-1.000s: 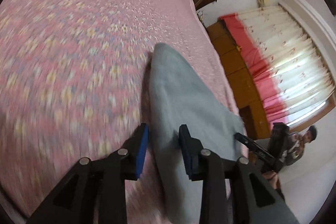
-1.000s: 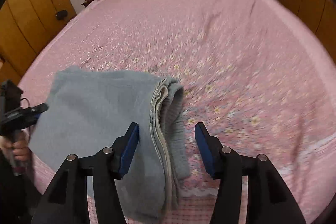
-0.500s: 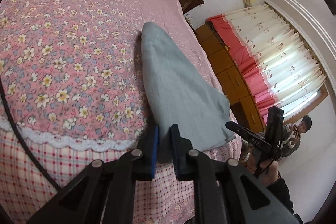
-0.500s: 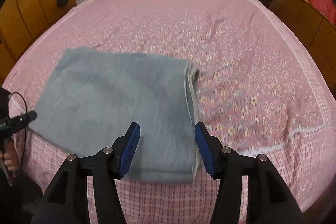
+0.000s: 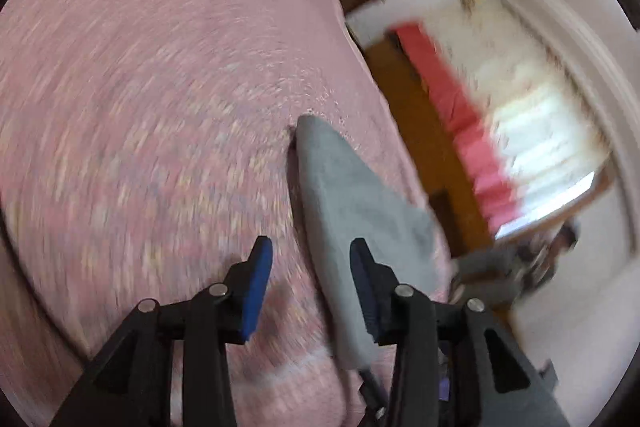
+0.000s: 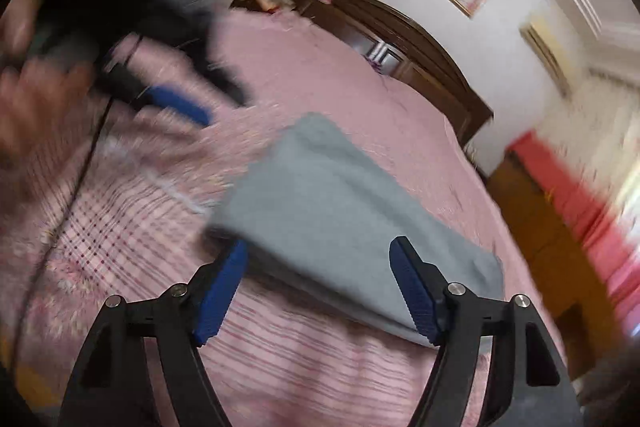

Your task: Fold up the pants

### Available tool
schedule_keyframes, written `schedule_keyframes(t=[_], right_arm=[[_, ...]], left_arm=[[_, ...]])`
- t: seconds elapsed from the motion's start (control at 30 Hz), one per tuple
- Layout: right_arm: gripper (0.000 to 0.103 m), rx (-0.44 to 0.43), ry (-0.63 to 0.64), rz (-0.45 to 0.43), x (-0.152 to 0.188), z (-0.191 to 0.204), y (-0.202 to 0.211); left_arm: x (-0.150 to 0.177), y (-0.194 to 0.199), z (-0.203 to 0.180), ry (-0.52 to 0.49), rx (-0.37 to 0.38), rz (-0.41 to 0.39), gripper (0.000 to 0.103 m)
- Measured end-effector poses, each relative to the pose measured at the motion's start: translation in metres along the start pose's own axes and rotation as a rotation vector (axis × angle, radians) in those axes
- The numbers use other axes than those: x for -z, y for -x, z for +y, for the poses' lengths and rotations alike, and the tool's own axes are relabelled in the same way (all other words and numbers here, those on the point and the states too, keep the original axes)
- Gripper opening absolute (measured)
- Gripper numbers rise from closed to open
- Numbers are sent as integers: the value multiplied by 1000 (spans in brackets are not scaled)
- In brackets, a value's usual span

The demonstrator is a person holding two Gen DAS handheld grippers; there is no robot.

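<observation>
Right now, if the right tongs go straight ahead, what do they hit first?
Most likely the folded grey pants on the bed: they lie directly ahead of the open right tongs. The picture is blurred, so depth is uncertain.

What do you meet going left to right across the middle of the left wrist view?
Pink bedspread → folded grey pants → wooden cabinet → red-and-white curtain → white wall moulding.

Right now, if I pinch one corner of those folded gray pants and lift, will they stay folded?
Probably not: the gray pants look like soft, drapey cloth, so the layers would likely droop apart. They seem light. On the bedspread they'd likely drag and bunch.
</observation>
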State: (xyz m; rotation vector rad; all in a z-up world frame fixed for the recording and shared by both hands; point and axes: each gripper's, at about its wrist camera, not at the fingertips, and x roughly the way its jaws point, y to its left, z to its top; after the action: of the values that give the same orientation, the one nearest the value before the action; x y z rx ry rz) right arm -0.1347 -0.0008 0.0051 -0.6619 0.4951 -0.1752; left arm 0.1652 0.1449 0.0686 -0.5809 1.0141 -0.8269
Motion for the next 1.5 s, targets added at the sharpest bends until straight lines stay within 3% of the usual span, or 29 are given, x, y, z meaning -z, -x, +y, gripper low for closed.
schedule_keyframes(t=[0.17, 0.27, 0.37, 0.43, 0.47, 0.53, 0.6, 0.7, 0.8, 0.87, 0.93, 1.03, 1.17, 1.2, 1.23, 1.27, 1.3, 1.33, 1.43, 1.5], right_arm=[[74, 204, 189, -68, 3, 45, -12], [74, 251, 216, -82, 1, 51, -14], [73, 229, 221, -67, -2, 50, -14], [51, 165, 241, -63, -3, 50, -12], [26, 108, 265, -52, 0, 52, -12], [16, 72, 300, -31, 5, 57, -11], [12, 45, 299, -33, 7, 54, -7], [11, -7, 241, -28, 3, 41, -3], [13, -10, 211, -43, 5, 34, -3], [16, 71, 245, -88, 9, 40, -3], [26, 150, 280, -125, 13, 47, -4], [34, 203, 309, -170, 17, 47, -2], [40, 162, 247, -146, 18, 34, -8], [40, 130, 220, -138, 17, 29, -9], [36, 84, 190, -129, 17, 24, -9], [16, 38, 164, -120, 15, 20, -10], [10, 17, 130, -107, 14, 15, -10], [10, 6, 104, -114, 12, 11, -8], [10, -6, 73, -134, 7, -6, -12], [10, -1, 50, -141, 6, -16, -9]], left_arm=[[-35, -48, -2, -52, 36, 135, 44], [-43, -76, 13, 7, 64, 156, 45], [-59, -82, 18, 44, 101, 104, 45], [-66, -81, 25, 77, 126, 67, 45], [-69, -82, 32, 117, 135, 48, 43], [-73, -85, 47, 244, 127, 16, 30], [-73, -86, 53, 287, 82, 4, 21], [-73, -89, 47, 245, 5, -2, 18], [-66, -78, 45, 231, 49, -28, 20], [-57, -69, 45, 260, 128, -18, 44], [-53, -64, 40, 268, 183, -21, 60], [-52, -65, 23, 226, 166, -10, 61], [-50, -76, 9, 152, 114, 6, 61], [-49, -76, 6, 135, 108, 4, 60], [-49, -75, 4, 109, 95, 1, 52], [-48, -76, -1, 96, 85, 5, 33], [-49, -77, -2, 88, 66, 13, 21], [-47, -84, -9, 93, 54, 15, 11], [-43, -98, -16, 155, 91, -5, 10], [-41, -95, -19, 141, 46, -13, 10]])
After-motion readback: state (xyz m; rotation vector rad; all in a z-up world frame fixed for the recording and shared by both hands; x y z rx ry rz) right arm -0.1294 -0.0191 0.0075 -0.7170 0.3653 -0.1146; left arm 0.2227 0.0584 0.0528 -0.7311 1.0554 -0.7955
